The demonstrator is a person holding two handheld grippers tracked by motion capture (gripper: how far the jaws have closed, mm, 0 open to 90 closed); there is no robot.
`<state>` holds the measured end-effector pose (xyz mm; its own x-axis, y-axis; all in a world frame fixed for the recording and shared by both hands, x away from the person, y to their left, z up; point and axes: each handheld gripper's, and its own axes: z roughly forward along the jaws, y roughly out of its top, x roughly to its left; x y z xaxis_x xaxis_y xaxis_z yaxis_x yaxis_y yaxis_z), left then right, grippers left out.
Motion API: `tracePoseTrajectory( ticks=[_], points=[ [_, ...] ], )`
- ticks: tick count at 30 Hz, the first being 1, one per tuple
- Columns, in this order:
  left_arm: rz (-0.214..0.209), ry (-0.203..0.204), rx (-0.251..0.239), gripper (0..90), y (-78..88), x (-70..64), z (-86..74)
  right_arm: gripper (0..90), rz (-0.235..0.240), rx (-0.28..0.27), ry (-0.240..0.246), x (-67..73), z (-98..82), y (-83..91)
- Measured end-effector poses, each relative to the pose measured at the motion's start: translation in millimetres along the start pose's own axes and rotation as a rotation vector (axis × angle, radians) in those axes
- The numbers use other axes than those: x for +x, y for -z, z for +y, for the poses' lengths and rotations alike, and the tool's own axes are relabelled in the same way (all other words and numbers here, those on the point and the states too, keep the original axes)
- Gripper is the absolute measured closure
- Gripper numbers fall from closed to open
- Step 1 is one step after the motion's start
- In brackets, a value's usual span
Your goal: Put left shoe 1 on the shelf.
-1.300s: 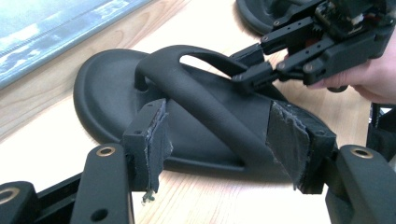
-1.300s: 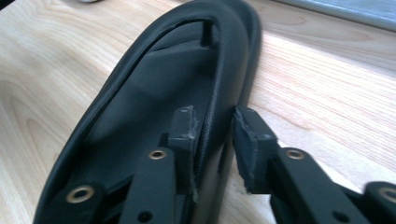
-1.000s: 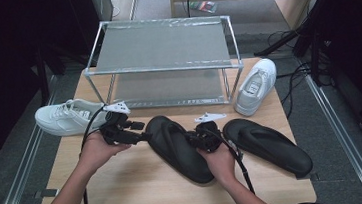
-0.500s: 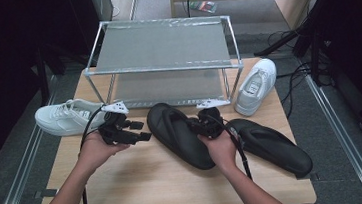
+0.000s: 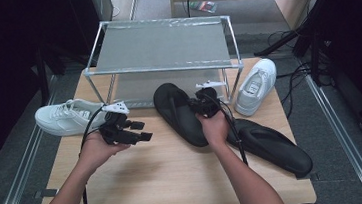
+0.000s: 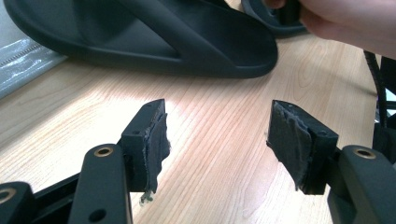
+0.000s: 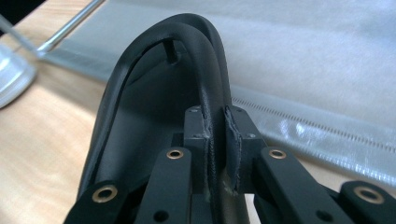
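Note:
A black flip-flop (image 5: 176, 113) lies slanted at the table's middle, its toe end by the wire rack (image 5: 164, 48). My right gripper (image 5: 197, 105) is shut on its strap. In the right gripper view the two pads pinch the strap (image 7: 212, 93) of the flip-flop (image 7: 144, 116), my gripper (image 7: 217, 135) facing the rack's lower shelf (image 7: 327, 70). My left gripper (image 5: 141, 130) rests in a hand left of the flip-flop, jaws open with nothing between them. In the left gripper view, my open gripper (image 6: 217, 140) hangs over bare wood, the flip-flop (image 6: 163, 37) just beyond.
A second black flip-flop (image 5: 268, 145) lies at the right, near the table's edge. One white sneaker (image 5: 65, 117) sits at the left, another (image 5: 255, 86) at the rack's right corner. The two-level rack stands at the back. Cables run beside the table at the right.
My right gripper has carried the held flip-flop away from the person, toward the rack, and slightly up. The left gripper has stayed in place.

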<state>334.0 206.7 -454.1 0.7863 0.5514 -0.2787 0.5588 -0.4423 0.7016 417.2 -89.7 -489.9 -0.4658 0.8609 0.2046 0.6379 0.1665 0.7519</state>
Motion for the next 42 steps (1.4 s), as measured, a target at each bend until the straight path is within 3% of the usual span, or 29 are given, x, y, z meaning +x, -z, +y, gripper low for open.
tracePoseTrajectory(
  ticks=[8,12,15,20,30,33,37,42],
  points=[
    [-0.002,-0.003,-0.002,38.2,-0.2,0.3,1.3,80.7,-0.04,-0.027,-0.057,-2.8,10.8,-20.9],
    [-0.008,0.019,-0.006,38.1,-0.2,1.1,3.2,80.2,-0.051,-0.014,-0.053,-1.9,11.2,-28.0],
    [-0.017,0.008,0.004,42.2,-0.5,2.2,4.7,78.4,-0.052,-0.007,-0.05,-2.4,9.7,-29.0],
    [-0.026,-0.006,0.004,51.7,-1.0,3.7,10.8,70.3,-0.003,-0.045,-0.064,-4.4,9.3,-21.0],
    [-0.02,-0.041,0.009,69.9,5.4,8.8,40.2,69.1,0.065,-0.037,0.018,2.5,2.2,8.9],
    [-0.012,-0.061,0.011,74.6,6.2,12.7,49.8,68.4,0.094,-0.027,0.047,5.2,-3.1,17.0],
    [-0.007,-0.075,0.016,80.1,9.2,20.0,62.1,69.3,0.17,-0.012,0.05,5.2,-15.3,25.8],
    [-0.007,-0.076,0.004,83.3,15.8,26.6,78.0,63.2,0.19,-0.014,0.05,2.7,-30.0,38.5]
  ],
)
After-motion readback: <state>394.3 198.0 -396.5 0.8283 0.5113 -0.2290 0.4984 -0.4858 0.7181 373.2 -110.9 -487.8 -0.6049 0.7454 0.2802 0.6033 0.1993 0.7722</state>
